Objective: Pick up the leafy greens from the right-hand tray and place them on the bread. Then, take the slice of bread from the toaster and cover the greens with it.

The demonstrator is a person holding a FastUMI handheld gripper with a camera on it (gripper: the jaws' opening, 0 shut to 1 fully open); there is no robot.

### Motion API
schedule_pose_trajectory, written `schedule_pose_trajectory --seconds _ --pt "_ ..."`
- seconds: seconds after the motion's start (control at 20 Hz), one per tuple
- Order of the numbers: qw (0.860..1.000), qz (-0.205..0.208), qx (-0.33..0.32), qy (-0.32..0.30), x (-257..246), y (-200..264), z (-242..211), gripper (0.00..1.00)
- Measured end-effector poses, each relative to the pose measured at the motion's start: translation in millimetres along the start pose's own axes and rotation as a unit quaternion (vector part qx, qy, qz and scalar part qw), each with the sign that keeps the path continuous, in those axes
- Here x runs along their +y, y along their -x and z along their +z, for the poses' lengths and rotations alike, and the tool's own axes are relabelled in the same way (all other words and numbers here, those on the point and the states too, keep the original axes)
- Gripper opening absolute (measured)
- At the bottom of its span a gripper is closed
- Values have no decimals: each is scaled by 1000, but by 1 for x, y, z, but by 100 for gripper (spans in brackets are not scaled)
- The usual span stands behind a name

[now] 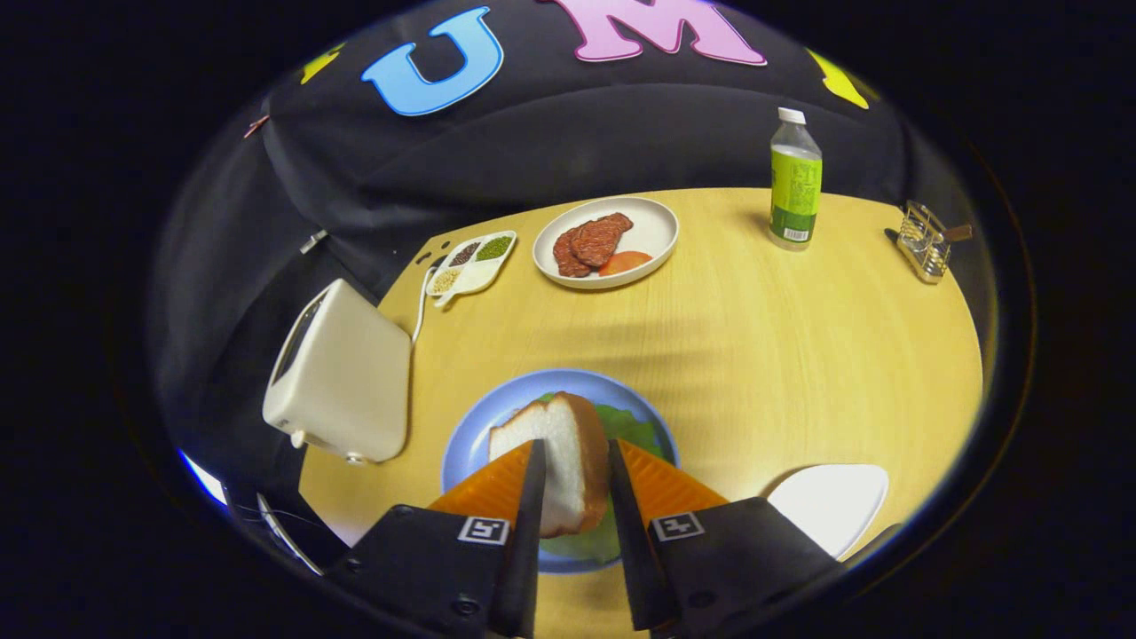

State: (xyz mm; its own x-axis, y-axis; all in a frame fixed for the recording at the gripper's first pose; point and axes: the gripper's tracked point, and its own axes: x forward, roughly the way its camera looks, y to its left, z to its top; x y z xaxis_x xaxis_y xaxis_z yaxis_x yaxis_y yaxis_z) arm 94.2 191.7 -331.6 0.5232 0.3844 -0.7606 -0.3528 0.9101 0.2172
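So the gripper (572, 461) has its 2 fingers clamped on a slice of bread (559, 457), 1 finger pressing on each flat side, down at the bottom center of the frame. The slice stands on edge between them, white crumb facing left and the brown crust running along the top and right. It's held right over a blue plate (497, 408) in the lower middle, and the leafy greens (632, 426) are lying on that plate, peeking out just right of the slice and again underneath it near the fingers. Can't tell if there's another slice under the greens, the held bread covers that spot.

Left of the plate, in the middle left of the frame, sits a white toaster (342, 382) at the edge of the wooden table (781, 355). Lower right there's a white tray (830, 506), just beside the right finger. Further back, upper middle, a white plate with meat slices and a tomato slice (606, 241), and just left of it a little divided dish of seeds (470, 264). Upper right has a bottle with a green label (794, 182) standing upright, and a small wire rack (923, 241) at the far right edge of the table.
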Motion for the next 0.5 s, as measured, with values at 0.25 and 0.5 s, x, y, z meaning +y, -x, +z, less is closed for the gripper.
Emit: schedule_pose_trajectory --seconds 0.25,0.5 --pt "999 -8 -16 37 -2 33 7 87" --pt "993 -25 -97 63 5 94 49 99"
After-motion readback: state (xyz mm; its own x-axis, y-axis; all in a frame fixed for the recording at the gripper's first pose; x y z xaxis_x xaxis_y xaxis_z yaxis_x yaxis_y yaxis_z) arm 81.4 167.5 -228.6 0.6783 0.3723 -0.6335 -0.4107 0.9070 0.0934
